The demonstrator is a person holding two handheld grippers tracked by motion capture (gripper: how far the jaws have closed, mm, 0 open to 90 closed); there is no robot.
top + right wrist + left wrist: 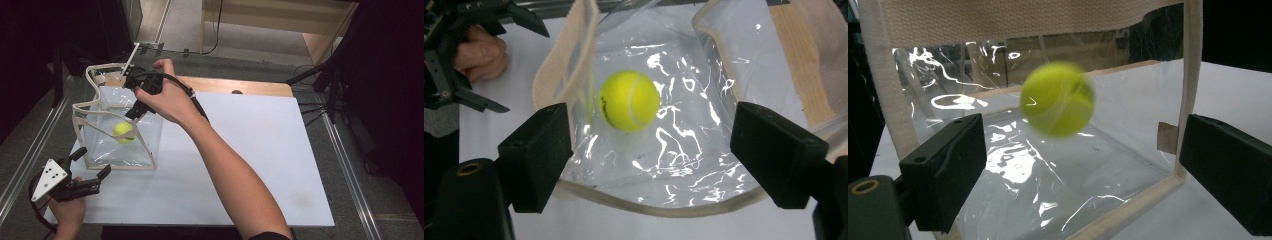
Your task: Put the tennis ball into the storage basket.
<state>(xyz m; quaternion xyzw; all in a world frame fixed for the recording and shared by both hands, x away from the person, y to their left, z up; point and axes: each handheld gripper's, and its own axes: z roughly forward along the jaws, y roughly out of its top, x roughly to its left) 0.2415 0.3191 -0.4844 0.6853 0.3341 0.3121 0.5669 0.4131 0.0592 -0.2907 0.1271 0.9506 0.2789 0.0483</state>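
A yellow tennis ball (123, 132) hangs in mid-air inside a clear plastic bag (80, 107) with beige webbing trim, which stands open on the white table top (260, 150). My right gripper (134, 107) is above the bag's mouth, pointing down, with its jaws apart. In the right gripper view the ball (629, 101) is below and between the jaws (651, 125), touching neither. My left gripper (91, 162) is open at the bag's near left corner. In the left gripper view its jaws (1080, 140) face the bag's clear wall (1023, 17), and the ball (1058, 99) looks blurred behind it.
A wooden strip (240, 86) runs along the table's far edge. A white rod (131, 56) sticks up behind the bag. Black cables (310, 107) lie off the right side and a metal rail (30, 145) runs along the left.
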